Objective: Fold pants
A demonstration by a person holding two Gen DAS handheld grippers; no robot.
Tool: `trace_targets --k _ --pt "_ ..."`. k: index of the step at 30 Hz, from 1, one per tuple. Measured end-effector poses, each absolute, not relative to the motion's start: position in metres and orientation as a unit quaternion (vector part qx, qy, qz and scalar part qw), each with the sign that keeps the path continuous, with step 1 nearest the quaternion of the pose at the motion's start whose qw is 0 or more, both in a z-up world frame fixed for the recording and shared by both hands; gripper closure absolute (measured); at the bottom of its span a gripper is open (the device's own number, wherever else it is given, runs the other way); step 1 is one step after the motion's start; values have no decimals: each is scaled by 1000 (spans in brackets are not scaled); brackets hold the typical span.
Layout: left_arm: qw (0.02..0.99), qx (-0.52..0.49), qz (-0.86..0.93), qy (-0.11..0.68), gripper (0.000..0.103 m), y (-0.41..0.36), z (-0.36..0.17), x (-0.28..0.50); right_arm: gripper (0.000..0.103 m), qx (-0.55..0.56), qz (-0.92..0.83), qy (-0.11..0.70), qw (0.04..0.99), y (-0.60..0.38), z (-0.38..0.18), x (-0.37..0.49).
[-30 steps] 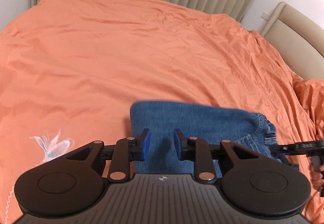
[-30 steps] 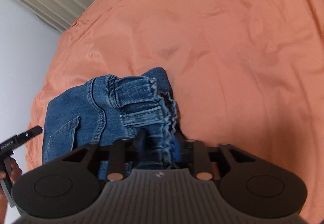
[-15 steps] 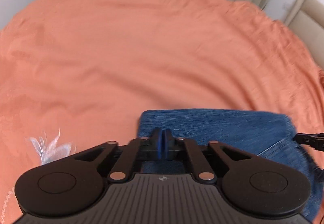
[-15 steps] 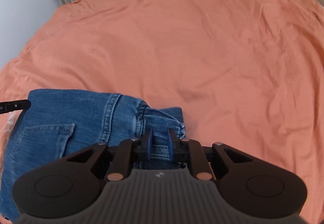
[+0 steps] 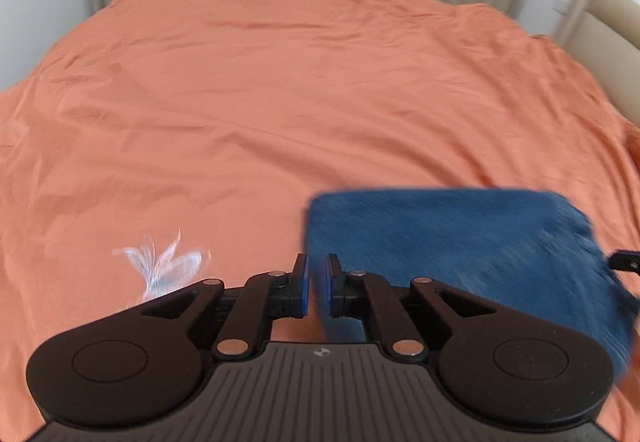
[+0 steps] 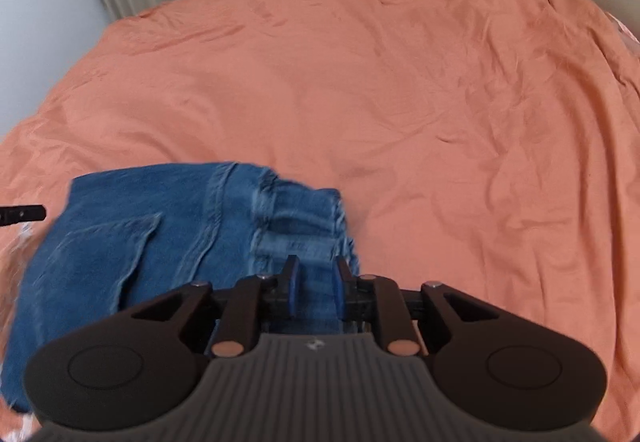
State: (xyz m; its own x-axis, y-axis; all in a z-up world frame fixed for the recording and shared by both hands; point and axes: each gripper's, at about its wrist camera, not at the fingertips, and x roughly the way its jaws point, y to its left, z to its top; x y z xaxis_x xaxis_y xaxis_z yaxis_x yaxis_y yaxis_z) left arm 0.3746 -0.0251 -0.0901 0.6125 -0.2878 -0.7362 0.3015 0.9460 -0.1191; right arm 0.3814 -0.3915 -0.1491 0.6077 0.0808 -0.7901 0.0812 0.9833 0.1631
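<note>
Folded blue denim pants lie on an orange bedspread, lower left of the right wrist view and lower right of the left; a back pocket, seams and gathered waistband show. The right gripper is clamped on the waistband. The left gripper, jaws nearly together, pinches the pants' left edge.

Left gripper and right gripper angle downward, jaws nearly closed.
</note>
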Motion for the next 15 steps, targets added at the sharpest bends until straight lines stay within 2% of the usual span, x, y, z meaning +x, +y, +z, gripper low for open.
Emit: trace_targets --k 7,8,12,15 --pt "879 1 -235 416 96 -46 -84 295 85 62 25 395 916 -370 -138 310" --pt "876 7 -239 418 95 -49 -88 287 81 68 25 392 917 -367 -141 304" --pt "872 54 -216 437 95 -61 -112 264 83 88 6 388 917 -360 -163 285" --pt "858 33 -202 471 94 -48 -138 266 83 80 -2 394 916 -354 -185 278"
